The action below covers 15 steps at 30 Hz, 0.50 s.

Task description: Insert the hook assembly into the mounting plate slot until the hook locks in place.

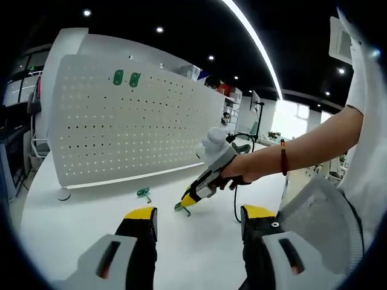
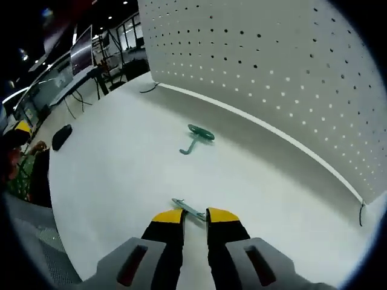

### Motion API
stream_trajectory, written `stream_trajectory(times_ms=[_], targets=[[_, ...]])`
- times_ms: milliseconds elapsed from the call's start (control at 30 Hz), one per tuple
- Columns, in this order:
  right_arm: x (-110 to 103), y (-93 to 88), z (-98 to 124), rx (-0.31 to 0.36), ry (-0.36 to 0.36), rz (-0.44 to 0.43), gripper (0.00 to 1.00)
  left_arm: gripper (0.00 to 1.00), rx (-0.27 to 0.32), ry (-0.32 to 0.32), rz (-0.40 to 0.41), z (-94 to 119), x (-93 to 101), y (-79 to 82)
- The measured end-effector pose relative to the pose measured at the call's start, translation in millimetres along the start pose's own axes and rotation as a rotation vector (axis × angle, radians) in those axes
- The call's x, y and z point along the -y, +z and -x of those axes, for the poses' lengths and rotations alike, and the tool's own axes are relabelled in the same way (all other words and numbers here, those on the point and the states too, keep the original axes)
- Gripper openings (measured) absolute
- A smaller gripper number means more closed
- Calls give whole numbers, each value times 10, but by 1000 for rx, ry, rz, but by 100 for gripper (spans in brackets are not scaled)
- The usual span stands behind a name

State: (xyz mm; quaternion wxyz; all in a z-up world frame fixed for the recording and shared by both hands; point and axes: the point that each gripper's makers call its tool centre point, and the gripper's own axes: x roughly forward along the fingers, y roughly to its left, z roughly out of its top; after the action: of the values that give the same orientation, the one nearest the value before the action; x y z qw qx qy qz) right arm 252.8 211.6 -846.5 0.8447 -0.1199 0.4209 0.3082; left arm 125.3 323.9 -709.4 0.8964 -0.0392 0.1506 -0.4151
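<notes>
Right gripper sits low at 6 o'clock in its own view, yellow-tipped jaws drawn narrow around a thin green hook that lies on the worktop; I see the hook's shaft pass between the tips, though I cannot tell whether the pads press it firmly. A second green hook with a round base lies apart on the worktop toward 12 o'clock, near the foot of the pegboard.

I read no writing, brand or label on anything.

The worktop is plain white and glossy. The white perforated pegboard stands upright on it; in the left gripper view two green pieces are already mounted near the top edge of the pegboard at about 11 o'clock. Beyond is an open office with ceiling spotlights, a long light strip, shelving and desks. A dark object rests at the worktop's far edge at 9 o'clock in the right gripper view.

Left gripper hangs over the worktop with its jaws spread wide and nothing between them. From the right of that view a person's bare forearm with a red wristband reaches in, the hand wrapped around the right gripper's handle, its nose tilted down to the worktop at the hook. The other hook lies just to the left of it.
</notes>
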Motion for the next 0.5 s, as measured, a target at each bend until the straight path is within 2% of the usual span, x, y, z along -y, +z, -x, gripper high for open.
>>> stream_trajectory(times_ms=[167, 200, 267, 300, 333, 367, 433, 500], targets=[[-16, -19, 10, -1, 2, -32, 12, 57, 0, -5, 4, -14, 20, 3], [-23, -36, 13, -11, 8, -45, 12, 57, -1, -6, 3, -17, 23, -1], [-55, -125, 32, -71, 37, -64, 12, 57, -2, -9, 1, -24, 35, -2], [-100, -171, 40, -102, 73, -49, 13, 56, -2, -12, 2, -28, 44, -2], [-116, -178, 44, -105, 88, -21, 13, 56, -2, -14, 1, -31, 50, -3], [-96, -162, 43, -88, 72, -1, 14, 56, -2, -16, 0, -35, 55, -4], [-87, -184, 62, -101, 70, 23, 14, 56, -6, -19, -1, -39, 68, -13], [-126, -208, 73, -110, 97, 11, 14, 56, -4, -19, -1, -41, 73, -11]])
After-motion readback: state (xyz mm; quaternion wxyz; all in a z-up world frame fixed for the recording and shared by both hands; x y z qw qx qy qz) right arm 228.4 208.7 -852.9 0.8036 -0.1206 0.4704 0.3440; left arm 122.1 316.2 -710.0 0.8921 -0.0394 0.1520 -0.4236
